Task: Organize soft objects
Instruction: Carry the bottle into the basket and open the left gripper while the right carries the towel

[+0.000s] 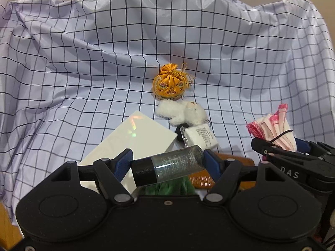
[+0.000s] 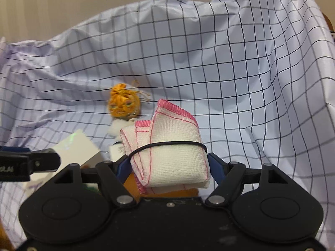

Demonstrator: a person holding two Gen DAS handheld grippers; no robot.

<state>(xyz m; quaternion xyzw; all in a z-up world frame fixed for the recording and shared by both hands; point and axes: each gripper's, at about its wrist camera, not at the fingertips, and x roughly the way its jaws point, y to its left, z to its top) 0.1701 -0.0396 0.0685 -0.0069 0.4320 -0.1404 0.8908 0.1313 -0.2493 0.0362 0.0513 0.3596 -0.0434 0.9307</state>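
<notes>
Your left gripper [image 1: 167, 164] has its fingers [image 1: 123, 163] partly closed on a small clear bottle [image 1: 169, 168] with a black cap; the bottle lies crosswise between the blue pads, cap toward nine o'clock, pressed at both ends. Behind it, at about eleven o'clock from that grip, a white box [image 1: 134, 140] lies tilted on the checked cloth [image 1: 83, 62] that covers the desk. At twelve o'clock a white plush toy [image 1: 182, 113] rests on the cloth, with a printed white packet [image 1: 202, 136] just beside it. Farther along the same line sits an orange embroidered pouch [image 1: 170, 85], its neck tied with a gold cord. Under the bottle a scrap of green fabric [image 1: 169, 187] and a wooden brush [image 1: 211, 173] show.

Your right gripper [image 2: 169, 165] sits at three o'clock from the left one. Its fingers [image 2: 216, 167] stand about half open and hold a folded white towel [image 2: 173, 146] between the pads. The towel is woven, edged in pink stitching, folded in several layers and bound by a thin black band [image 2: 167, 144]; its corners stand up toward twelve o'clock.
</notes>
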